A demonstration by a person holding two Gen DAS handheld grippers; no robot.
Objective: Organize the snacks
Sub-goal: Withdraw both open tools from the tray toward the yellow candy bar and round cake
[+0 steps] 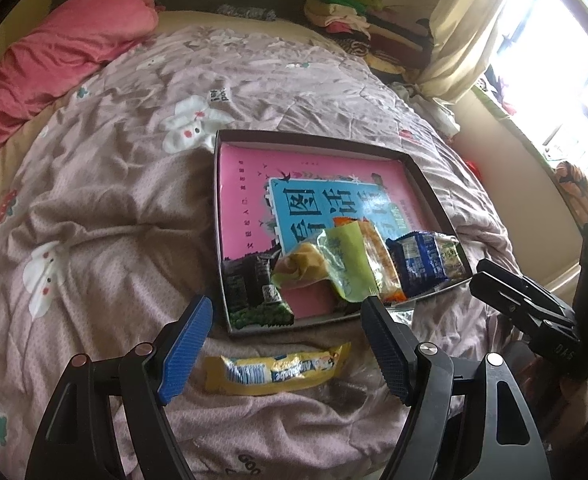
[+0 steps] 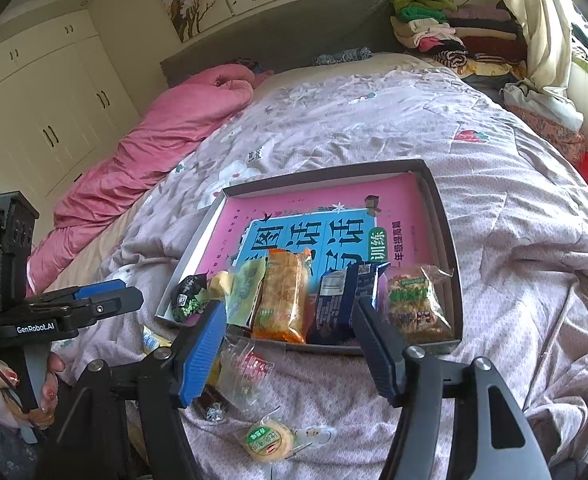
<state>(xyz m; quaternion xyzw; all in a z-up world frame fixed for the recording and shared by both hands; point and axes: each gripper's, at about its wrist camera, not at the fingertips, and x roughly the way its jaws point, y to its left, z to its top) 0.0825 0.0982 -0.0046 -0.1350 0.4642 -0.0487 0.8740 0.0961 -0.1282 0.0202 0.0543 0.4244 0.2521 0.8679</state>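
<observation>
Snack packets (image 2: pixel 281 296) lie in a row along the near edge of the shallow box (image 2: pixel 450 240), on a pink book (image 1: pixel 253 184), while a yellow packet (image 1: pixel 277 368) rests on the bed quilt (image 1: pixel 113 200) just outside it. My left hand-held gripper (image 1: pixel 285 344) hangs wide open and empty over that yellow packet. My right hand-held gripper (image 2: pixel 289 344) is also spread open and empty, above loose packets near a round biscuit (image 2: pixel 269 438).

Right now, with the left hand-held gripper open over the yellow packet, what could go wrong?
1. The yellow packet lies on rumpled quilt; the left hand-held gripper may pinch fabric too.
2. Snacks crowd the box's near edge; the orange packet overhangs and might slip out.
3. The round snack sits low, easily missed.
</observation>
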